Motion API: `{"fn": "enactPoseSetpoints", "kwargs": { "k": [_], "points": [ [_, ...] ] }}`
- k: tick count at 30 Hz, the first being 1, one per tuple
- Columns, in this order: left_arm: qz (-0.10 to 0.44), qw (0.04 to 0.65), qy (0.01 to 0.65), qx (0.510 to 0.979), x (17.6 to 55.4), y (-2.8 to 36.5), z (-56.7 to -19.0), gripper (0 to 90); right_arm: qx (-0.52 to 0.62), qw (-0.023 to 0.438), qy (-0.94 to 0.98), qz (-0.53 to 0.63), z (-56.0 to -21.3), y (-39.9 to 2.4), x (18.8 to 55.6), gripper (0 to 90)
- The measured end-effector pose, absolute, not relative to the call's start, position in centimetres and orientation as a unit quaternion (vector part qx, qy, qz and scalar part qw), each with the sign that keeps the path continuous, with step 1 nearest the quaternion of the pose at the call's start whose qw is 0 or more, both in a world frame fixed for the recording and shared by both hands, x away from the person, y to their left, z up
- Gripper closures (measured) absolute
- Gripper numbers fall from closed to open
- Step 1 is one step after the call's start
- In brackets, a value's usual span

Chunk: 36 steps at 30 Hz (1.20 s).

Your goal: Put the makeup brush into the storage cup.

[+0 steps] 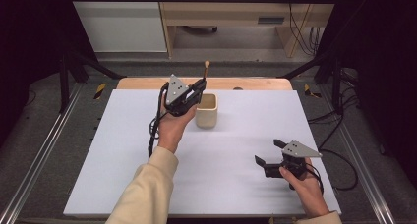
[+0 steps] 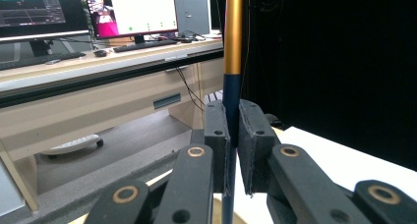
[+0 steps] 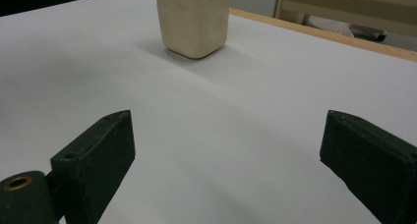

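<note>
Here, at the left of the high view, the left gripper (image 1: 199, 88) is clenched on a slim stick (image 1: 206, 71) with a dark blue lower shaft and a golden upper part, perhaps a brush or pen. It stands nearly upright, raised just over the near-left rim of the cream cup (image 1: 207, 110). In the left gripper view the pads (image 2: 216, 130) pinch the blue shaft (image 2: 230, 94) from both sides, just below the golden section. The stick looks light, stiff and smooth, so it could slip or swivel in a loose pinch; the hold low on the shaft seems sound, leaving the lower end free to go into the cup. The cup looks light too and might tip if knocked at the rim.

Farther right, the right gripper (image 1: 269, 153) rests low over the white table (image 1: 123, 150) with its jaws spread wide and nothing between them. Bare white surface lies all around the cup; the wooden far edge (image 1: 246, 82) runs close behind it.
</note>
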<state>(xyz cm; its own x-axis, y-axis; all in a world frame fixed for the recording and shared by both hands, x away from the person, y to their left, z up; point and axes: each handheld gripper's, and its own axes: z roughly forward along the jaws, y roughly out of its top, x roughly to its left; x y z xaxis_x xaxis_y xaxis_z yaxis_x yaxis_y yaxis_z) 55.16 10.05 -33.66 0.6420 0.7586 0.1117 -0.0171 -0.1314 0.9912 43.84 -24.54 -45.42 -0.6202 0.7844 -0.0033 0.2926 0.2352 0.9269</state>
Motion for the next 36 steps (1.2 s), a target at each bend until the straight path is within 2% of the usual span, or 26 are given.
{"fn": "enactPoseSetpoints", "kwargs": {
  "k": [16,36],
  "points": [
    [0.324,0.601,0.277,0.677,55.5,9.3,-34.3,82.9,0.360,0.246,0.746,0.503,-45.4,-24.5,43.7,6.8],
    [0.319,0.622,0.299,0.649,56.5,9.2,-35.2,82.9,0.361,0.246,0.747,0.501,-45.5,-24.6,43.7,6.8]
  ]
}}
